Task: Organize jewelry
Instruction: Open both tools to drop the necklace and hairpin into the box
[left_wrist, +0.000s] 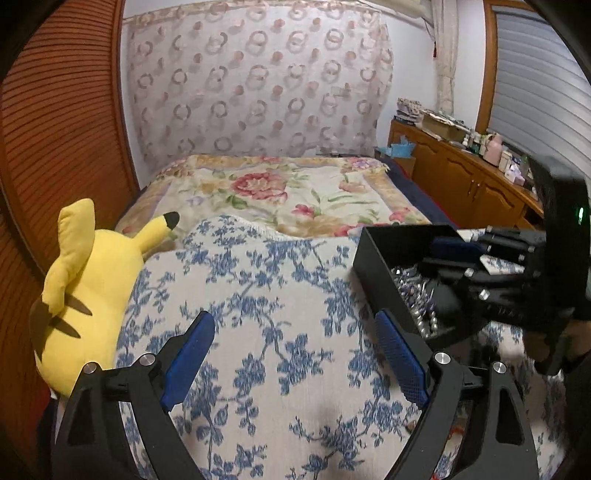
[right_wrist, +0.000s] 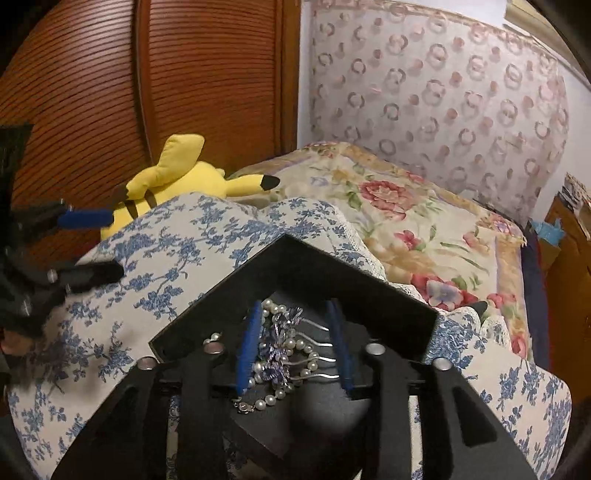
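Open black box (right_wrist: 295, 266), lower centre of the right wrist view, holding a pearl strand (right_wrist: 291, 347) tangled round a silver-pronged, purple-beaded hair comb (right_wrist: 280, 354).

Dim indoor light; soft focus; heavy fisheye bending at edges

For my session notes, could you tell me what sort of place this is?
Most likely a bedroom: a bed under a floral quilt, a yellow plush toy beside it, and a wooden sideboard crowded with bottles.
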